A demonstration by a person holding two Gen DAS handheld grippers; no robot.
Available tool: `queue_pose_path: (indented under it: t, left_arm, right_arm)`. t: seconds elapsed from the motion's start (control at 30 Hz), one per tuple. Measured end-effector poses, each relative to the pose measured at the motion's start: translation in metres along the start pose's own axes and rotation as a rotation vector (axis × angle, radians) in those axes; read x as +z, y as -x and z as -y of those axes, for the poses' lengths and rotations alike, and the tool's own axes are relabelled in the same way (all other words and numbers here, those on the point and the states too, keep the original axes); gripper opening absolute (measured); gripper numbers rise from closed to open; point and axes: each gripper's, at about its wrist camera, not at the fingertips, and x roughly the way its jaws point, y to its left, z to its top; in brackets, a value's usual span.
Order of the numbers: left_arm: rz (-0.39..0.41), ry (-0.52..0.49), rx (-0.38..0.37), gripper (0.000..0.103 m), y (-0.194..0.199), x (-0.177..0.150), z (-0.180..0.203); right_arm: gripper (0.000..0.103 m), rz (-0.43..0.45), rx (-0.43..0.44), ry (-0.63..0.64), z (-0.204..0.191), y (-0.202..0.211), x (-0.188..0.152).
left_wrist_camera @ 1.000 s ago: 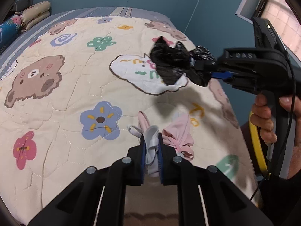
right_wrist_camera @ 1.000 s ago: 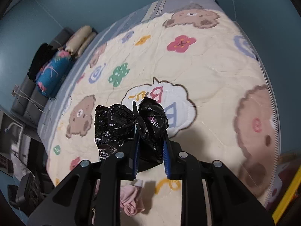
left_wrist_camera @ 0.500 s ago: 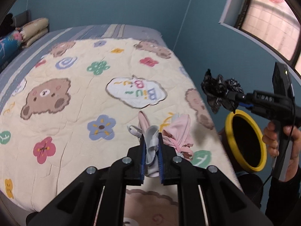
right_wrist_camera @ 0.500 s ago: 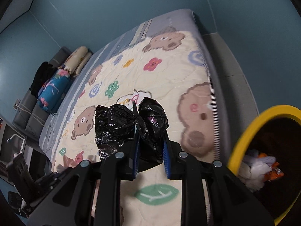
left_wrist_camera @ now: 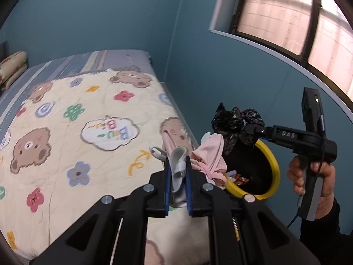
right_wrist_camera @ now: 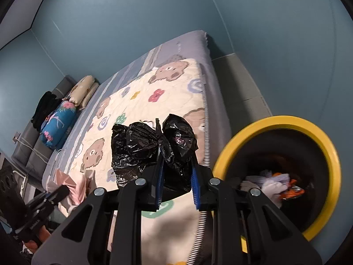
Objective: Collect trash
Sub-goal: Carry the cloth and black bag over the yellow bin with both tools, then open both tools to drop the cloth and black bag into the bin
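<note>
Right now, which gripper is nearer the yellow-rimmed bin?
Right. The right gripper holds the black bag at the yellow-rimmed bin, just above its far rim. The left gripper, clamping pink and grey fabric, is over the bed's edge beside it.

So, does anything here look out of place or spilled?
Nothing stands out. The right claw grips a crumpled black plastic bag beside the yellow-rimmed round bin, and the left claw grips pink and grey cloth. Nothing looks spilled.
</note>
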Motion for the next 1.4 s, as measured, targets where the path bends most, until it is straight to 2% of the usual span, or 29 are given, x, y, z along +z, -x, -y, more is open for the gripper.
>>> queue_pose_path:
  t: [0.33, 0.67, 0.83, 1.23, 1.4]
  left_arm:
    - [0.005, -0.089, -0.042, 0.01, -0.01, 0.014, 0.053]
    - [0.001, -0.164, -0.075, 0.01, -0.032, 0.022, 0.091]
    - [-0.018, -0.189, -0.093, 0.01, -0.052, 0.025, 0.106]
    - [-0.093, -0.212, -0.119, 0.01, -0.125, 0.029, 0.129]
    - [-0.138, -0.204, -0.119, 0.01, -0.16, 0.019, 0.138]
  right_arm:
    - [0.021, 0.059, -0.051, -0.039, 0.039, 0.039, -0.006]
    - [0.021, 0.17, -0.163, -0.052, 0.065, 0.069, -0.006]
    - [0.021, 0.209, -0.259, -0.055, 0.077, 0.07, -0.007]
    - [0.022, 0.207, -0.386, -0.127, 0.119, 0.044, -0.012]
    - [0.022, 0.206, -0.442, -0.12, 0.128, 0.028, -0.015]
